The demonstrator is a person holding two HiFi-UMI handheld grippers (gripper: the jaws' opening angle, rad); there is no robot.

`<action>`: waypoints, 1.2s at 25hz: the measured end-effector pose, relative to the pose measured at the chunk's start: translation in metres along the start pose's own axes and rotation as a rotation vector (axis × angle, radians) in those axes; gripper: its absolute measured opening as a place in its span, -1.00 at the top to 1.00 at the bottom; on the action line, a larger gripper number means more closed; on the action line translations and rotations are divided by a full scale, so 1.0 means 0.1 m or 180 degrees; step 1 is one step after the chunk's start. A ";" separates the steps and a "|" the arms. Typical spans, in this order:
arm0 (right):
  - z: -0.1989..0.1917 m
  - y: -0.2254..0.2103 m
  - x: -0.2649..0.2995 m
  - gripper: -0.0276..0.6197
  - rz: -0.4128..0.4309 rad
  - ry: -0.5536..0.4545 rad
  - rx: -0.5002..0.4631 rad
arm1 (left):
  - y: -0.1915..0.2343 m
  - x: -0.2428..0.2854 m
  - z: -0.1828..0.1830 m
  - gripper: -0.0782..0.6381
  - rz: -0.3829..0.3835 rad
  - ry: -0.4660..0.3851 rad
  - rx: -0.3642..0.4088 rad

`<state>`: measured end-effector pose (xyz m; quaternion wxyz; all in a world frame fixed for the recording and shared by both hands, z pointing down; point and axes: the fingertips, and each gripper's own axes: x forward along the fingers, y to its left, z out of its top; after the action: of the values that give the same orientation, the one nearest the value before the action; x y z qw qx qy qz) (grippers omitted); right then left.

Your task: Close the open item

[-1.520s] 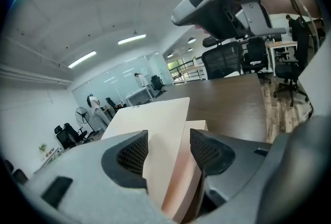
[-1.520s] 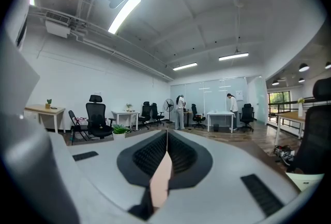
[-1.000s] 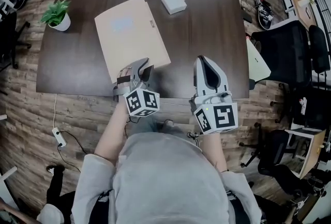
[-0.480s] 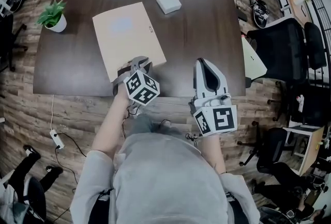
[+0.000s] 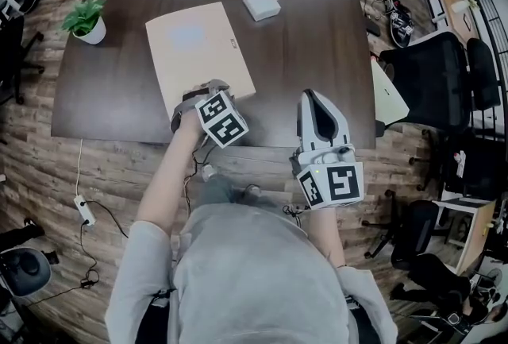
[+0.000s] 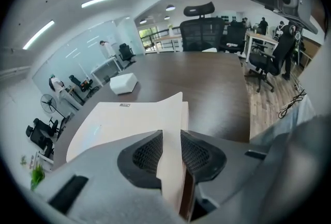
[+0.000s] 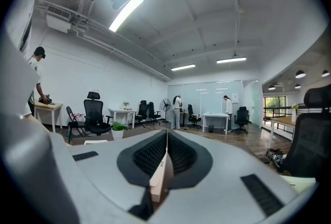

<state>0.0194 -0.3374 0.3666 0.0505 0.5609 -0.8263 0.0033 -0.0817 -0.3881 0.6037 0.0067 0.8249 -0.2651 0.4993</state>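
Head view: the beige folder [image 5: 198,56] lies flat on the dark table [image 5: 317,40], in its left half. The left gripper [image 5: 198,92] stands at the folder's near corner, and the right gripper [image 5: 318,98] hangs apart over the near table edge. A white box [image 5: 261,0] sits beyond the folder and a potted plant [image 5: 86,19] near the far left corner; neither obstructs either gripper. Plank flooring [image 5: 48,168] surrounds the table, with a black office chair [image 5: 432,80] at the right. Left gripper view: the jaws have just been opening, yet the folder's [image 6: 124,119] slightly raised cover corner fills the left gripper's [image 6: 171,137] gap, with both pads against it. The head view hides this contact. Right gripper view: the right gripper's [image 7: 166,137] jaws meet, grasping nothing, and point level at an open office with desks and chairs [image 7: 95,112].
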 end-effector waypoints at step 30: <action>0.17 -0.08 -0.44 0.87 0.0021 -0.0125 -0.0056 | 0.17 -0.14 -0.05 0.62 0.0310 -0.0398 -0.1441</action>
<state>0.0419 -0.3007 0.3453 0.0392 0.5577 -0.8290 -0.0147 -0.0986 -0.3955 0.5902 0.1509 0.8179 -0.4097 0.3748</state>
